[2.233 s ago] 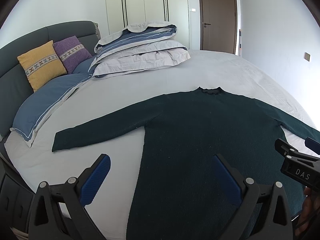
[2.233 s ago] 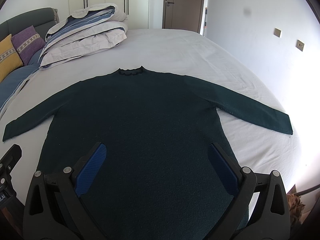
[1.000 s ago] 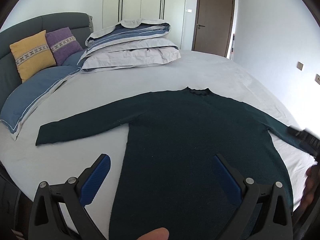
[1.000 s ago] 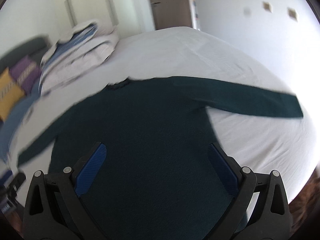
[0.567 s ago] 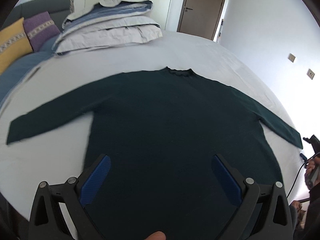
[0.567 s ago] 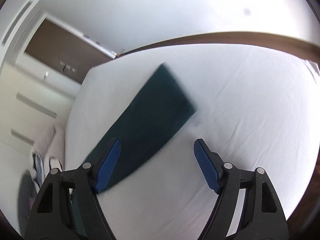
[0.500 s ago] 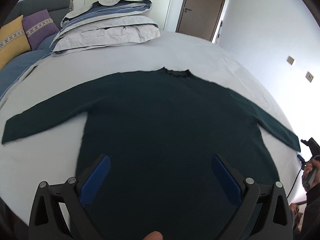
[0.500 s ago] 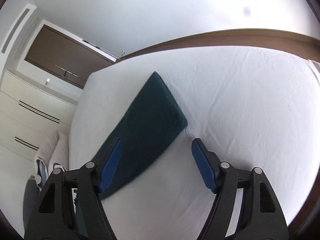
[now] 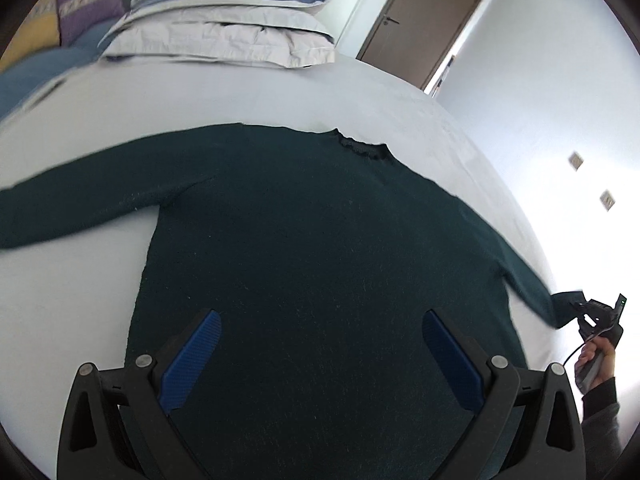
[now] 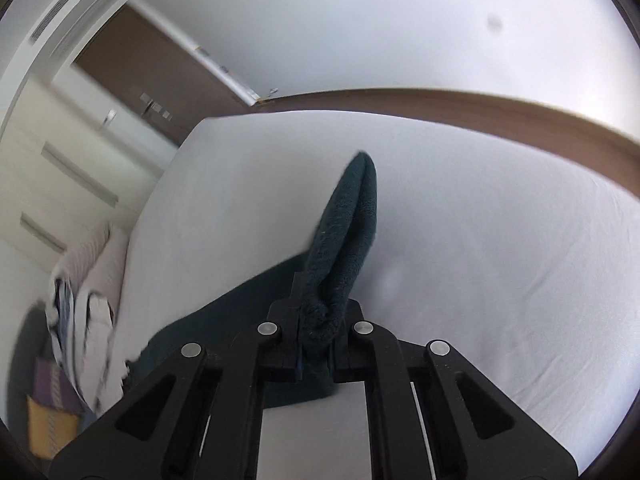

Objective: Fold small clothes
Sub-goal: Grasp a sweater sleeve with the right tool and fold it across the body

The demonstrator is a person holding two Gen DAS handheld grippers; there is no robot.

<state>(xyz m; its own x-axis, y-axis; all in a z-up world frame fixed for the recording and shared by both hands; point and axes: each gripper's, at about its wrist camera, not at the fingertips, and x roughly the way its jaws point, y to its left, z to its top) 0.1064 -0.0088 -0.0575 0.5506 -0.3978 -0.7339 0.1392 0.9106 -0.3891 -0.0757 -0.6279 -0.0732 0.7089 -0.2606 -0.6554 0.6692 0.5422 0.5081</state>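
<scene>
A dark green long-sleeved sweater lies flat on the white bed sheet, collar away from me and sleeves spread out. My left gripper hangs open over the lower body of the sweater, with nothing between its blue pads. At the far right of the left wrist view, my right gripper meets the end of the right sleeve. In the right wrist view the right gripper is shut on the sleeve cuff, which bunches up and sticks out past the jaws.
A folded duvet stack and a purple cushion sit at the head of the bed. A brown door stands behind. The bed's right edge and brown floor lie just beyond the cuff. A person's hand holds the right gripper.
The right gripper swung from over the sweater body to the right sleeve end and closed on the cuff. The left gripper came lower and closer over the sweater and tilted.
</scene>
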